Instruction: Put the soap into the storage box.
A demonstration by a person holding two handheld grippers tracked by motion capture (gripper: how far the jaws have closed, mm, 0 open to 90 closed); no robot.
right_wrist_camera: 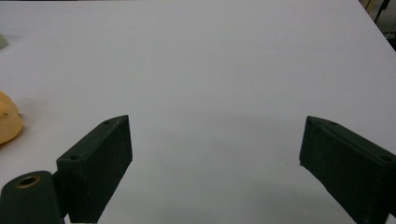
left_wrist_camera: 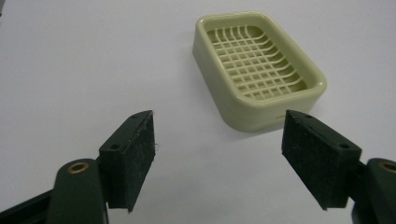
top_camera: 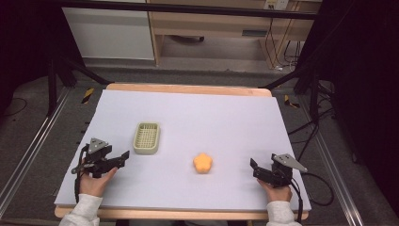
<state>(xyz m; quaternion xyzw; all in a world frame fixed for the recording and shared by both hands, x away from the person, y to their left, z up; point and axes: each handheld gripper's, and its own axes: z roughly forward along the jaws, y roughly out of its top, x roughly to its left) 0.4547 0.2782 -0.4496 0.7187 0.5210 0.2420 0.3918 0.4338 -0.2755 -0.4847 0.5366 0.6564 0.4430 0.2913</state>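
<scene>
My left gripper (top_camera: 126, 155) hovers with its jaws apart and nothing between them, just left of the soap dish (top_camera: 147, 138), which lies with its long axis running away from me on the bench (top_camera: 226, 113). Right of the dish sits the orange soap (top_camera: 203, 162). Farther right, my right gripper (top_camera: 252, 166) is spread wide, empty, pointing toward the soap.

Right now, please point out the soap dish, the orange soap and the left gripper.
soap dish (left_wrist_camera: 254, 63), left gripper view, on its grid floor.
orange soap (top_camera: 203, 162), high view, on its top face.
left gripper (top_camera: 126, 156), high view, between its fingers, which stand open.
</scene>
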